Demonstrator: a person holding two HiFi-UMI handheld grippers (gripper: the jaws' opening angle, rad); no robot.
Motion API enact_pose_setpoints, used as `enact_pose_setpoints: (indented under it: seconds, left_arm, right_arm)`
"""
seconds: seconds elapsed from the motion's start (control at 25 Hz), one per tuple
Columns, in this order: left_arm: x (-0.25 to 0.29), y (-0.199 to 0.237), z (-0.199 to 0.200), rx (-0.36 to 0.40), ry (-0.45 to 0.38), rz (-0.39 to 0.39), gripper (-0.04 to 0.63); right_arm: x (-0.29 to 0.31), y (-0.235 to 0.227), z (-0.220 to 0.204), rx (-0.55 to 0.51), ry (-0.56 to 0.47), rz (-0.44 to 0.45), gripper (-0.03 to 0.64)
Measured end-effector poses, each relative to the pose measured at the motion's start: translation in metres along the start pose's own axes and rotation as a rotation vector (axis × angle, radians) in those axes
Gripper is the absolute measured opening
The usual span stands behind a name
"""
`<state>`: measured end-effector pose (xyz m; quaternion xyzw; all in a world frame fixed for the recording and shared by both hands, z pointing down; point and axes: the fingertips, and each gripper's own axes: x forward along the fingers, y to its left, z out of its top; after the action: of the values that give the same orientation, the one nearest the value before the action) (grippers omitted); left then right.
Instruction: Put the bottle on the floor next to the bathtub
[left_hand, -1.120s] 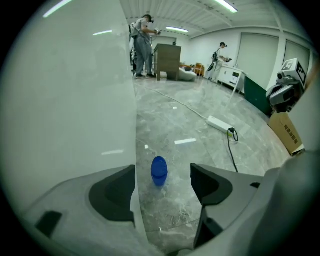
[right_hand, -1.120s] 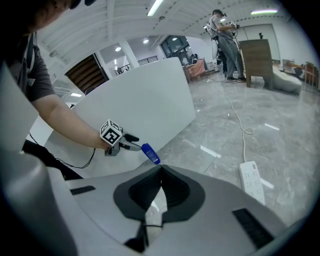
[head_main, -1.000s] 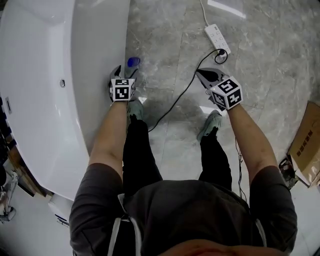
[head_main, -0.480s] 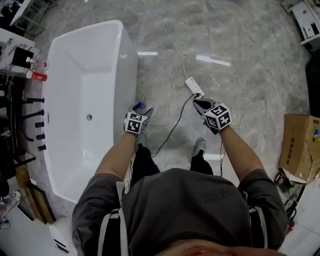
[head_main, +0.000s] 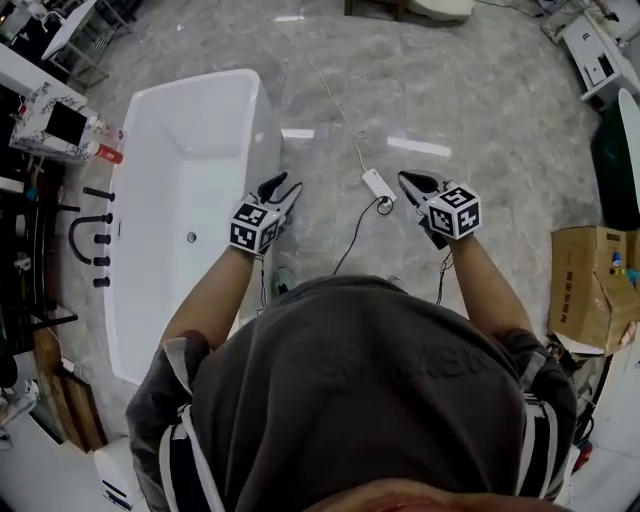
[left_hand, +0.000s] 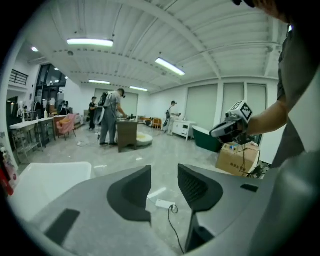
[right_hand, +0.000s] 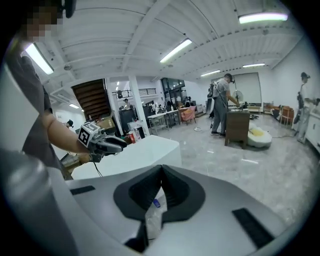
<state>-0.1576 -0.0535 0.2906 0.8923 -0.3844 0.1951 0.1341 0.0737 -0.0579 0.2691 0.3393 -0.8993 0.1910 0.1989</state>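
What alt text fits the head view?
Seen from above, a person holds the left gripper, its empty jaws just narrowed, and the right gripper over a grey floor. A white bathtub stands left, a power strip lies between the grippers.

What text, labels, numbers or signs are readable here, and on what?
Nothing reads clearly enough to quote.
Cardboard box: dark print on its side, too blurred to read.
Left cube and right cube: black-and-white square markers only, no letters or numbers.
Power strip on the floor: too small to tell any marking.
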Motion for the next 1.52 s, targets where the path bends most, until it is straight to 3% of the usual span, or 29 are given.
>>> enact_pose_setpoints:
  seconds: [0.16,0.48,0.76,1.52]
  left_arm:
    - [-0.037,-0.022,0.043,-0.002,-0.078,-0.052,0.107]
    - [-0.070,-0.026,0.073,-0.133,-0.200,-0.043,0.013]
    - [-0.058,-0.049,0.075,-0.118,-0.195,-0.136,0.006]
    - [-0.050,-0.047,0.083,-0.125,-0.198,-0.130,0.006]
  right_arm:
    - [-0.029,0.018,0.020,-0.032,-0.018,0.005,-0.007]
    - [-0.050,0.025,0.032,-0.005,-0.045,0.007,-0.007]
    - [-0.042,0.033,0.034,0.027,-0.089,0.018,-0.008]
    - [-0.041,0.034,0.031,0.031,-0.090,0.037,-0.009]
